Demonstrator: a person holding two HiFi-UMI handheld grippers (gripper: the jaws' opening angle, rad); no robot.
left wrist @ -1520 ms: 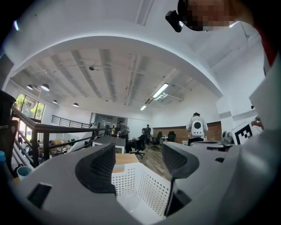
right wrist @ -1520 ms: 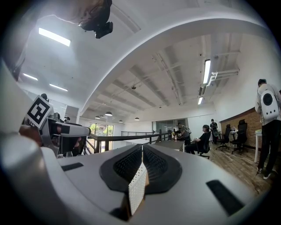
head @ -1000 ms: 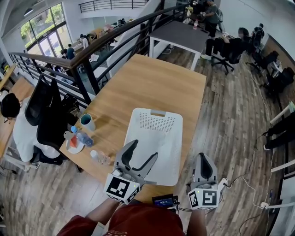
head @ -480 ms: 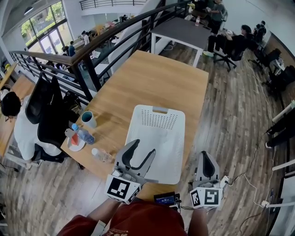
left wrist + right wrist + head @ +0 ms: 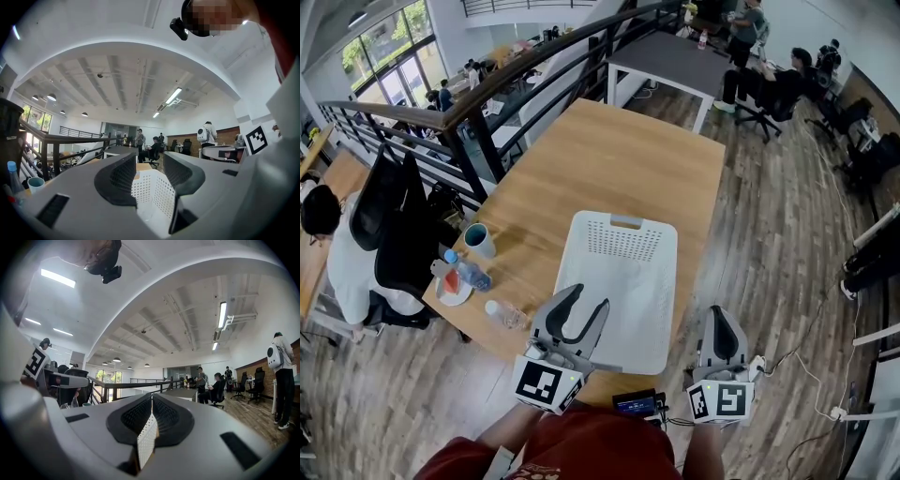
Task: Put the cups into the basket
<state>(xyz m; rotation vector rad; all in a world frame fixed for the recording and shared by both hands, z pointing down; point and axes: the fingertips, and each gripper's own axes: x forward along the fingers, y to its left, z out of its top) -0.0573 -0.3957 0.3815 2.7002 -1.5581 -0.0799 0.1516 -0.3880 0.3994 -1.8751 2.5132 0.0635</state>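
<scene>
Showing the task barely begun: the white basket (image 5: 628, 281) is lying empty, the teal cup (image 5: 478, 240) standing well apart at the table's (image 5: 609, 169) left edge. The left gripper (image 5: 589, 296) is being held over the basket's near rim, its half-wide jaws having just been closing on nothing. The right gripper (image 5: 721, 317) is being held closed, empty.

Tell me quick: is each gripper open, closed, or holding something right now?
Left gripper: open, jaws have just been closing, nothing between them; the basket lies beyond.
Right gripper: closed, jaws together, holding nothing.
</scene>
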